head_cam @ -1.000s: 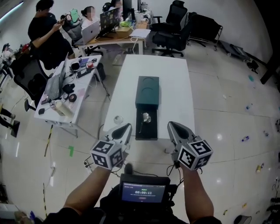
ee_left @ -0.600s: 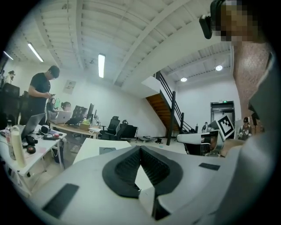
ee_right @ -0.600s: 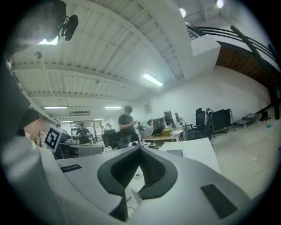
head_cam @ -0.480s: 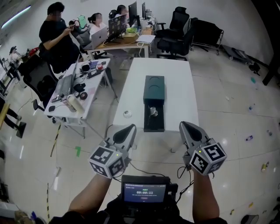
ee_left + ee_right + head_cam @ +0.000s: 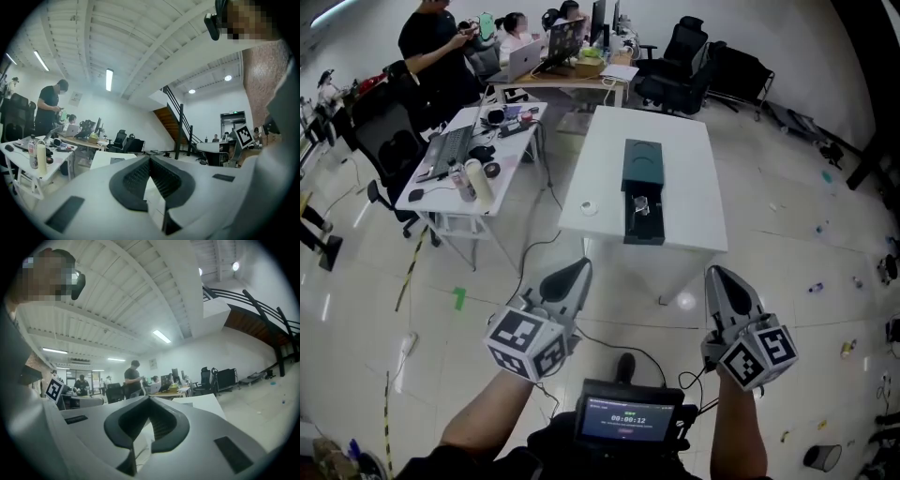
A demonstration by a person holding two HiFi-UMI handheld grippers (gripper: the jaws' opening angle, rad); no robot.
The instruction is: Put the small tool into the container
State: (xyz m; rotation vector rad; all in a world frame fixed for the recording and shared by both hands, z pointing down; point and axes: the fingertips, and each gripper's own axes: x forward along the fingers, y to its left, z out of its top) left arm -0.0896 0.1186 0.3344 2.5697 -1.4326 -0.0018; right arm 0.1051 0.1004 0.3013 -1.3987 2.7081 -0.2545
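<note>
While both pairs of my jaws are pressed together and empty, my left gripper (image 5: 572, 275) and right gripper (image 5: 719, 278) hang over open floor (image 5: 787, 272). They are well short of the near edge of the white surface (image 5: 698, 217) at 12 o'clock. On that surface, the small tool (image 5: 641, 204) lies in the open tray of the dark green container (image 5: 642, 164). A tape roll (image 5: 589, 207) sits at its 9 o'clock, near the left edge.

Container (image 5: 642, 164): on table (image 5: 689, 220), mid-top.
Small tool (image 5: 641, 204): in container's open tray (image 5: 645, 231).
Small roll (image 5: 589, 207): on table, left of tray.
</note>
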